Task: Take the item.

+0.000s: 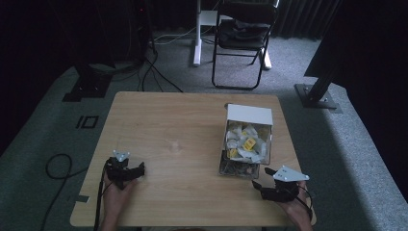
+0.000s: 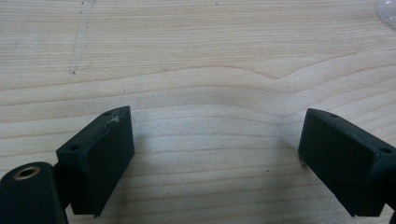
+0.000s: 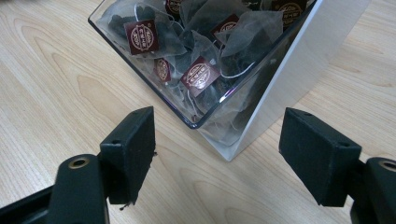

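Note:
A clear box (image 1: 247, 144) with white walls stands on the right half of the wooden table (image 1: 183, 139). Its near compartment holds mesh tea bags with dark red tags (image 3: 200, 74), its middle one white and yellow packets (image 1: 246, 142). My right gripper (image 1: 267, 180) is open near the table's front right, just short of the box's near corner (image 3: 229, 149), nothing between its jaws. My left gripper (image 1: 135, 168) is open over bare wood at the front left, its pads (image 2: 109, 163) wide apart and empty.
Beyond the table a black folding chair (image 1: 243, 38) stands on grey carpet beside a white stand leg (image 1: 196, 33). Black frame feet (image 1: 317, 94) sit at the far right and far left, and cables (image 1: 57, 166) trail on the floor at left.

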Available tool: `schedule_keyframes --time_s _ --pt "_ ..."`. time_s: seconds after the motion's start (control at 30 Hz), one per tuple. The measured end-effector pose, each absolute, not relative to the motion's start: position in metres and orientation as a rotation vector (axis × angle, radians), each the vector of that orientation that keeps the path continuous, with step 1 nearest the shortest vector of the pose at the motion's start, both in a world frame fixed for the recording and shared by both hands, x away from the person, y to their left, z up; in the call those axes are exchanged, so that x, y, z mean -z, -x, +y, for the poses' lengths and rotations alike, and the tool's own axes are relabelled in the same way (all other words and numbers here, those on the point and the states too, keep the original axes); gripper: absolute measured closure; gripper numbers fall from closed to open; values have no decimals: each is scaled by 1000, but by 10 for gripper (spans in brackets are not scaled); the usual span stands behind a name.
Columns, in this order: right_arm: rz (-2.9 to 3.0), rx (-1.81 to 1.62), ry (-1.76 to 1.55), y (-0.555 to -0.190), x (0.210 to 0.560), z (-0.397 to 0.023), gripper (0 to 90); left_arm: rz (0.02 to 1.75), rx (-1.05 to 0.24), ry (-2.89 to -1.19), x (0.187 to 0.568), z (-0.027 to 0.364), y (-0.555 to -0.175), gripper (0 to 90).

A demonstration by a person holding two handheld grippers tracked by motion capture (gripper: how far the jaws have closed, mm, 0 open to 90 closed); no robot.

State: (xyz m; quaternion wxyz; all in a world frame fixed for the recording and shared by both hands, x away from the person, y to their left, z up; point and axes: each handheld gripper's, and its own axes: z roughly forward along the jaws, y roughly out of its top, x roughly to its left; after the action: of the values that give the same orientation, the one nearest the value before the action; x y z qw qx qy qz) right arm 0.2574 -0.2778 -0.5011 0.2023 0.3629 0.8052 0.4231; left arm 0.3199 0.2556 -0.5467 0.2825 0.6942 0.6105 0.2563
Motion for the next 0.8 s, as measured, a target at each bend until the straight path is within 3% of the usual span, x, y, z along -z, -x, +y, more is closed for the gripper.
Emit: schedule_keyframes --time_s 0.3,0.8 --pt "2215 -1190 -1000 -252 491 -279 273 1635 -687 -1859 547 256 -320 111" --pt "2201 -1220 -926 -243 479 -269 359 1635 -687 -1859 547 256 -320 111"
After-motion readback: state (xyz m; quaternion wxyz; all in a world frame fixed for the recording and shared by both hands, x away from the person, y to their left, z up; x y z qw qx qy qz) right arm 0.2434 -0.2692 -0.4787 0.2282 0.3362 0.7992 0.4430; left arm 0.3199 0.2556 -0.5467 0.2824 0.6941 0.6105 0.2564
